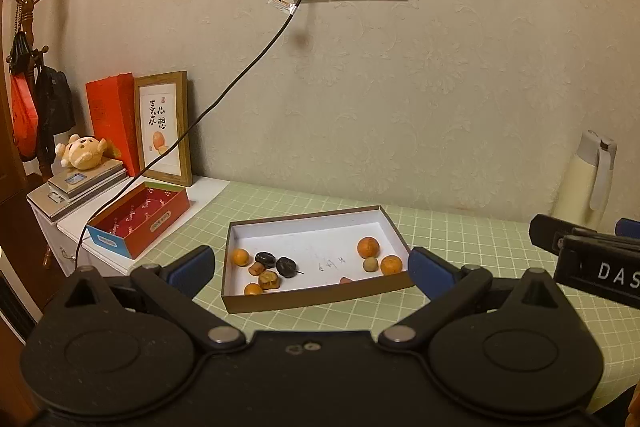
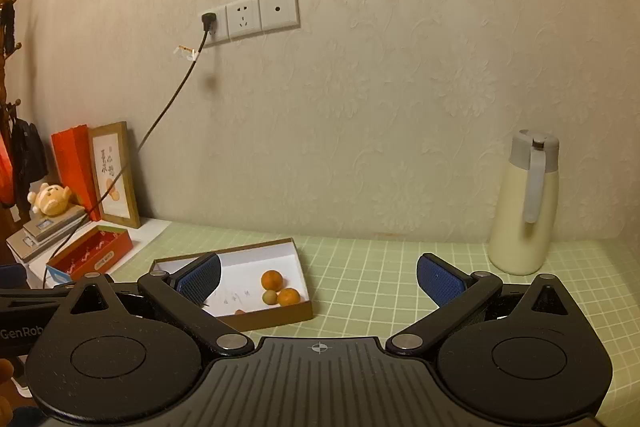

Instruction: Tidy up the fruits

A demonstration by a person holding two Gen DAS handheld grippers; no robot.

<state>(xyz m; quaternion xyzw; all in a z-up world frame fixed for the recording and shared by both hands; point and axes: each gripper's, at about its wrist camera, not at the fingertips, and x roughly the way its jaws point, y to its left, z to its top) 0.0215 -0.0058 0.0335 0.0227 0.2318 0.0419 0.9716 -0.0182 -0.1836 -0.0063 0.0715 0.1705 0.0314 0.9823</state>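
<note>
Left gripper, right gripper jaws spread (empty); fruit tray, flask beyond.

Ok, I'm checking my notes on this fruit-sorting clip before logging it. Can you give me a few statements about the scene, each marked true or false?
1. The left gripper is open and holds nothing. True.
2. The fruits lie in the red box. False: they lie in the white-lined box.
3. The right gripper grips an orange. False: it is open and empty.
4. A cream flask stands on the green mat. True.
5. The white-lined box holds only oranges. False: dark fruits lie there too.
</note>
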